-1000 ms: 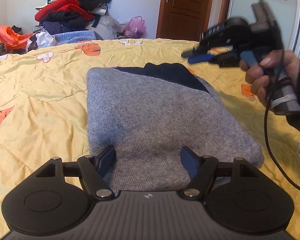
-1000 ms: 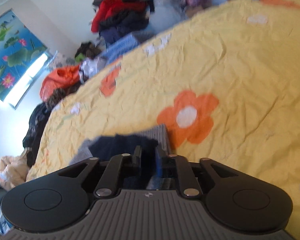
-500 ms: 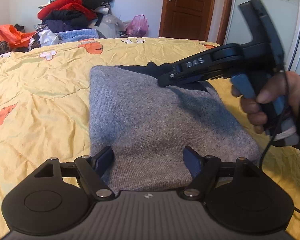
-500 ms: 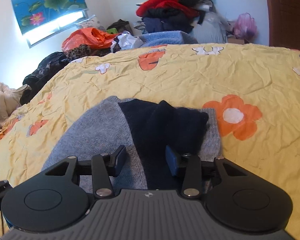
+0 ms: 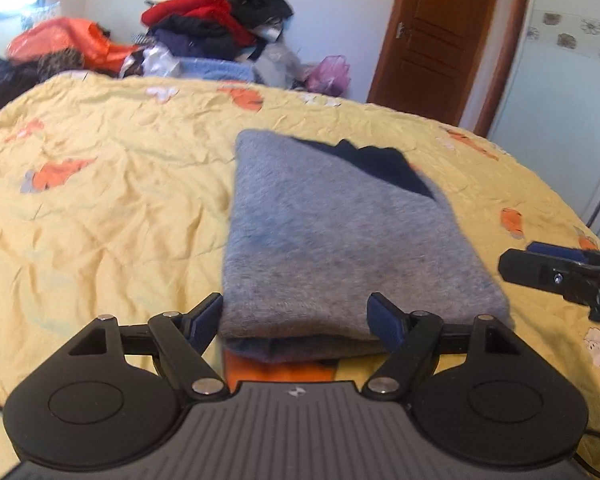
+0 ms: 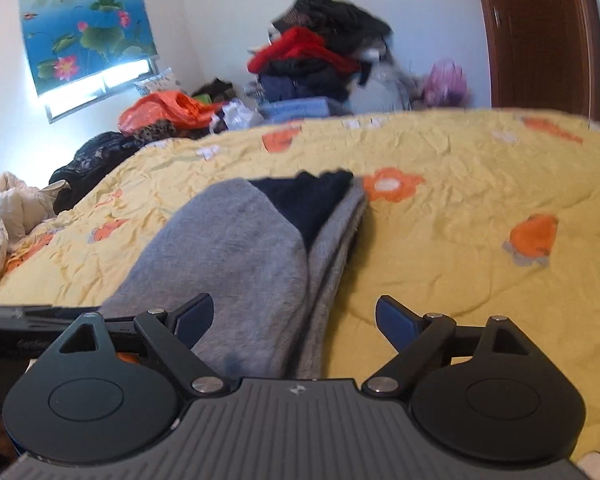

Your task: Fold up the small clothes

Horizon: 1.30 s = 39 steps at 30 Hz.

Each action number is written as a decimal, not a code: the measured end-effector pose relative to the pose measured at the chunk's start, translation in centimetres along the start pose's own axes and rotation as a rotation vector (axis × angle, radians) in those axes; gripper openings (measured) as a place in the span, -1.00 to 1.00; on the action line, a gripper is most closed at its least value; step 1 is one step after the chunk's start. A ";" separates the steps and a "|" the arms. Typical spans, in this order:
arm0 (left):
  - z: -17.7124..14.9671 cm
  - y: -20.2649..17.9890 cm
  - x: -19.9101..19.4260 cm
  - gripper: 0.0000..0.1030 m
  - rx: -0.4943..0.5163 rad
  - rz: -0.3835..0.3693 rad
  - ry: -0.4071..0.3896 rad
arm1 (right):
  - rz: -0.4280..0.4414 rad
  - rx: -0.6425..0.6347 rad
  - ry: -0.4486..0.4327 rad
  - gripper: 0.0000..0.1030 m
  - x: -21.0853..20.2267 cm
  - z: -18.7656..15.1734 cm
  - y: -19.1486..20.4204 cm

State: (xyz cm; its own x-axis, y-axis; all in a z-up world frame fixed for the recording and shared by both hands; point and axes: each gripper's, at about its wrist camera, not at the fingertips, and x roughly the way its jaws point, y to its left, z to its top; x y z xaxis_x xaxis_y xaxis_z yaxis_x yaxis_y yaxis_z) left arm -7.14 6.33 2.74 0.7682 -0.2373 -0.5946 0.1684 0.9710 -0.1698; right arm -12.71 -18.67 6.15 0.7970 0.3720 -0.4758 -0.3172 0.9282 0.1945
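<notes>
A folded grey knit garment (image 5: 332,240) with a dark navy part (image 5: 384,168) at its far end lies flat on the yellow flowered bedspread (image 5: 120,208). My left gripper (image 5: 298,318) is open and empty, its jaws spread just before the garment's near edge. My right gripper (image 6: 296,316) is open and empty at the garment's near right corner; the garment (image 6: 236,256) shows in that view too. The right gripper also shows at the right edge of the left wrist view (image 5: 556,274).
A pile of clothes (image 5: 220,20) and an orange bag (image 5: 60,38) sit beyond the bed's far edge. A wooden door (image 5: 436,36) stands at the back right. A window with a lotus blind (image 6: 88,32) and loose clothes (image 6: 8,216) are on the left.
My right gripper has drawn back from over the navy end to the garment's near right corner and opened wide. My left gripper has backed off slightly, still open.
</notes>
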 end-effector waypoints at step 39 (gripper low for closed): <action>-1.9 -0.4 -2.9 0.74 -0.061 0.137 -0.042 | -0.098 0.106 0.178 0.81 -0.8 -2.6 0.3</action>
State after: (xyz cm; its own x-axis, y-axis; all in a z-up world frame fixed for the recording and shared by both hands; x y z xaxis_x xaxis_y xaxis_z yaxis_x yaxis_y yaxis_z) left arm -10.65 6.56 3.05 0.8067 -0.1004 -0.5823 0.0236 0.9901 -0.1381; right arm -14.76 -18.72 4.39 0.7149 0.2840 -0.6389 -0.1799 0.9577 0.2244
